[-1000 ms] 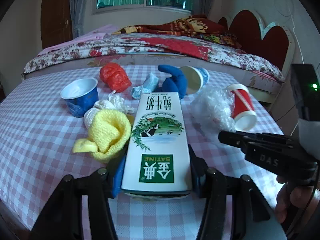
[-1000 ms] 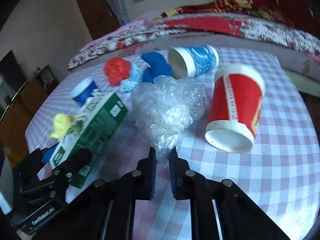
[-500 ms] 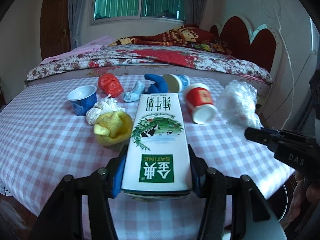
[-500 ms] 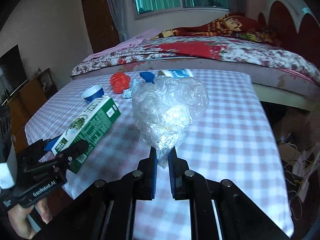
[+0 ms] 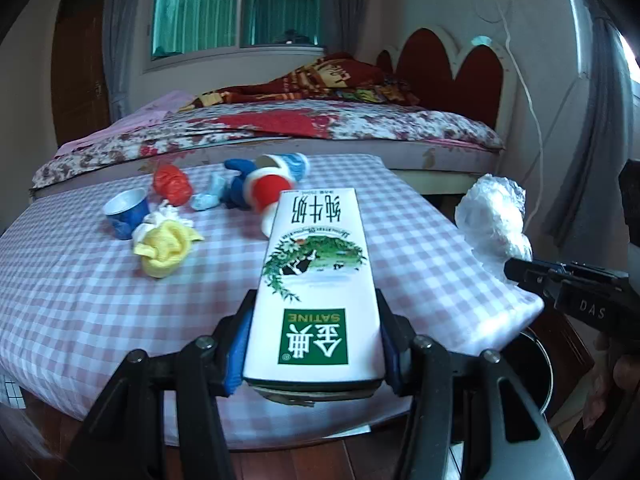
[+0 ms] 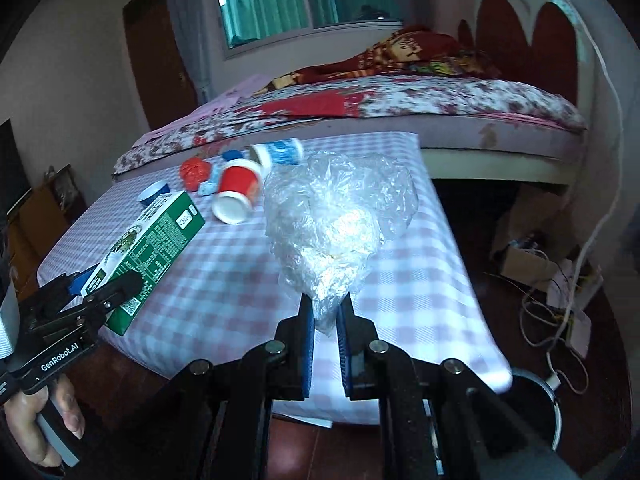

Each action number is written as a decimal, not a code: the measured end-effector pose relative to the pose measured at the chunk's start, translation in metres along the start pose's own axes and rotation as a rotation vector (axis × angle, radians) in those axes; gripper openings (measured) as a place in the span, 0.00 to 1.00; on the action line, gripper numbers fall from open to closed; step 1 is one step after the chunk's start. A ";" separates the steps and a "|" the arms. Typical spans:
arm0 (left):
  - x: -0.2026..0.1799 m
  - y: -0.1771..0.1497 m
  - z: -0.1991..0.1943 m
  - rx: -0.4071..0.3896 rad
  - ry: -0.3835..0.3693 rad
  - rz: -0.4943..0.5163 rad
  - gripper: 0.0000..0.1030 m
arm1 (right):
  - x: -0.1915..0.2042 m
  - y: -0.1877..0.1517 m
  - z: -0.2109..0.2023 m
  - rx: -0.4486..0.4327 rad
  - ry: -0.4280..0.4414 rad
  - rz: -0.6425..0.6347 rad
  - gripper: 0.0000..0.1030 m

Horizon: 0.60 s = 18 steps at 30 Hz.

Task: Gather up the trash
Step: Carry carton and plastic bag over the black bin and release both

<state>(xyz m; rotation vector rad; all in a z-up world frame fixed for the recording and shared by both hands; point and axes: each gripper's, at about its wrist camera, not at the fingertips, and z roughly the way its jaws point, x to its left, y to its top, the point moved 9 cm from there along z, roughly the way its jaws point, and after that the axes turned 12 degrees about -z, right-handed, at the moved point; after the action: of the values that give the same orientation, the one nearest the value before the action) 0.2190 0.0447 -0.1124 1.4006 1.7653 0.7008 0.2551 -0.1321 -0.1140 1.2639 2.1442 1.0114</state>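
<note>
While both loads are held clear of the desk [image 5: 80, 304], the transport step is in hand. The left gripper [image 5: 314, 344] jaws clamp the milk carton [image 5: 316, 276], marked "SATINE". The right gripper [image 6: 325, 344] jaws pinch the plastic bag [image 6: 340, 224], which bulges ahead of them. Next, probably release over the bin [image 6: 554, 408], below and right.

The milk carton [image 5: 316, 280] clamped between my left fingers reads "SATINE" beneath Chinese characters; my left gripper [image 6: 92, 300] is lettered "GenRobot.AI", my right gripper [image 5: 516, 272] shows "DAS".
</note>
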 end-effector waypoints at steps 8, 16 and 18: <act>-0.042 -0.017 -0.004 0.017 -0.049 0.050 0.52 | -0.035 -0.030 -0.031 -0.002 -0.060 0.047 0.11; -0.098 -0.032 -0.006 0.035 -0.131 0.111 0.52 | -0.073 -0.063 -0.060 0.012 -0.125 0.088 0.11; -0.113 -0.037 -0.008 0.042 -0.152 0.128 0.52 | -0.082 -0.070 -0.067 0.017 -0.138 0.100 0.11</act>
<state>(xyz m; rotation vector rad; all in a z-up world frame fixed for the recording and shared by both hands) 0.2042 -0.0735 -0.1126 1.5641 1.5915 0.6109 0.2104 -0.2496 -0.1250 1.4185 2.0062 0.9188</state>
